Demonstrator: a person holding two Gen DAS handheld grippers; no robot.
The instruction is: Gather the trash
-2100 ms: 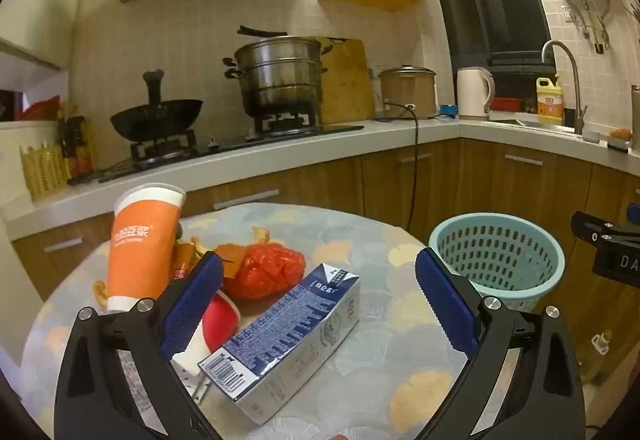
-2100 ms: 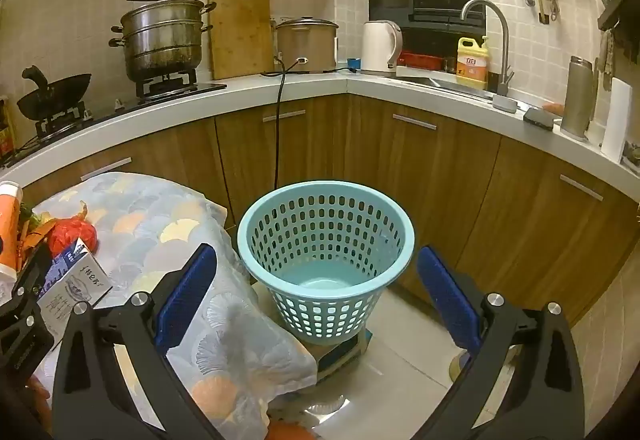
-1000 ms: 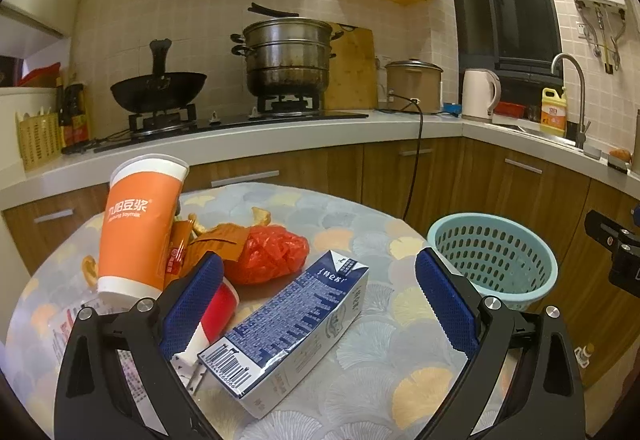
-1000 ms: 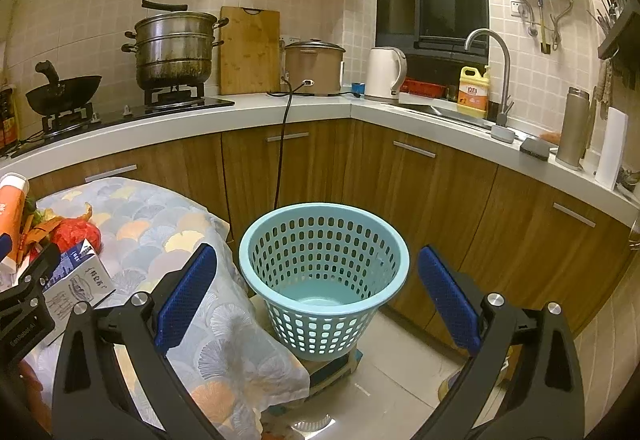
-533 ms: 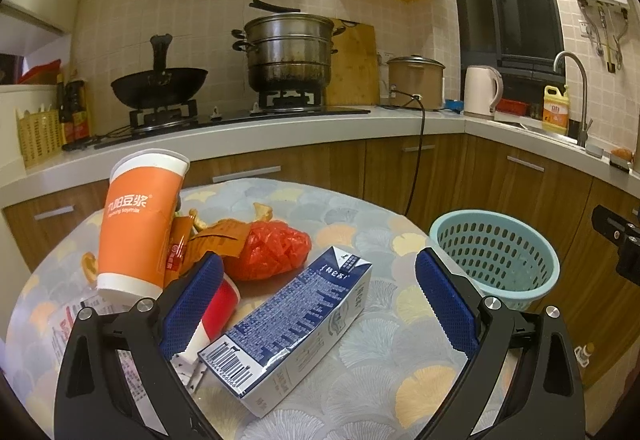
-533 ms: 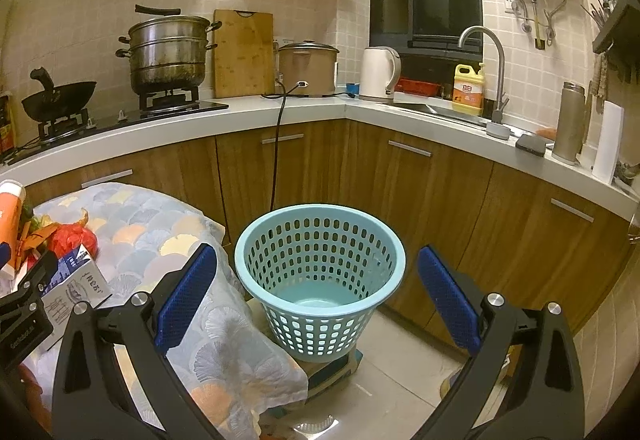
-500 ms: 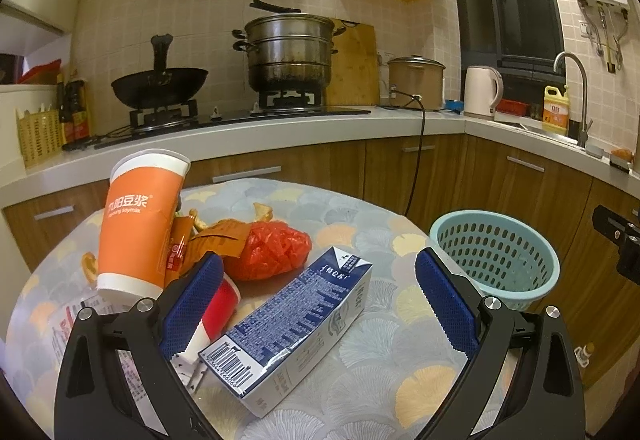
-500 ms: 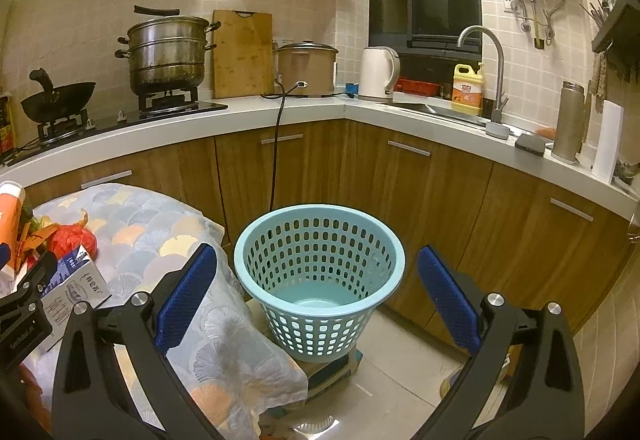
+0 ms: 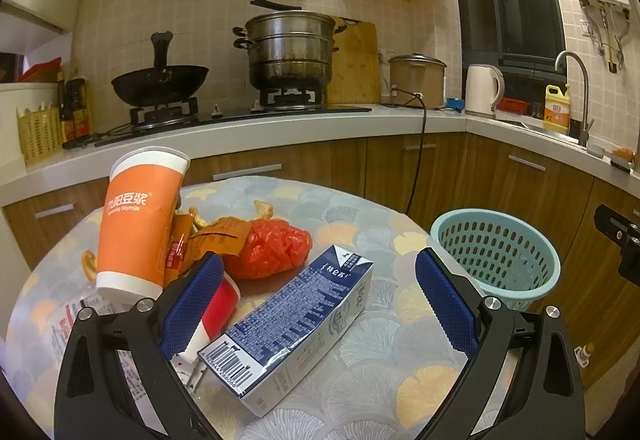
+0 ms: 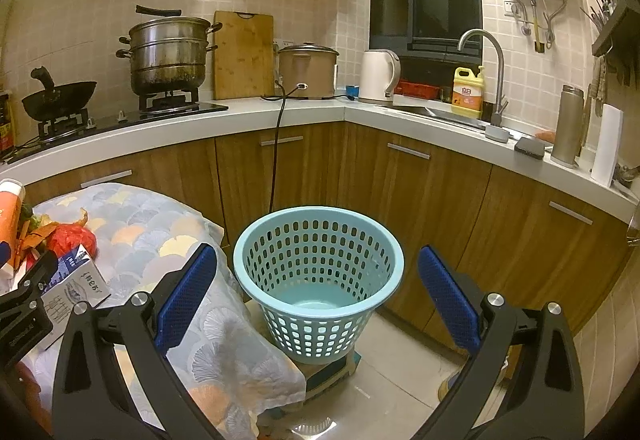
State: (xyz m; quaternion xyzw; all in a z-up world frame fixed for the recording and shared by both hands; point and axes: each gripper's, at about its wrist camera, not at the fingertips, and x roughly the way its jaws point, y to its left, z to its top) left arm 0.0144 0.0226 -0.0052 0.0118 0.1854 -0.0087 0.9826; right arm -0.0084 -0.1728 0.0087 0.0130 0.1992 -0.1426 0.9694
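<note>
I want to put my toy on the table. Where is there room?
The tablecloth is bare between the milk carton and the edge nearest the blue basket, and along the far rim. It is crowded on the left, around the orange cup and red bag.

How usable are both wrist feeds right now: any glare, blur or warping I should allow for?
Left wrist: sharp, warm dim light, a soft sheen on the milk carton, counter lines bowed by the fisheye, corners black. Right wrist: the basket is crisp and evenly lit, a floor reflection sits below it, and the table smears toward the left edge.
</note>
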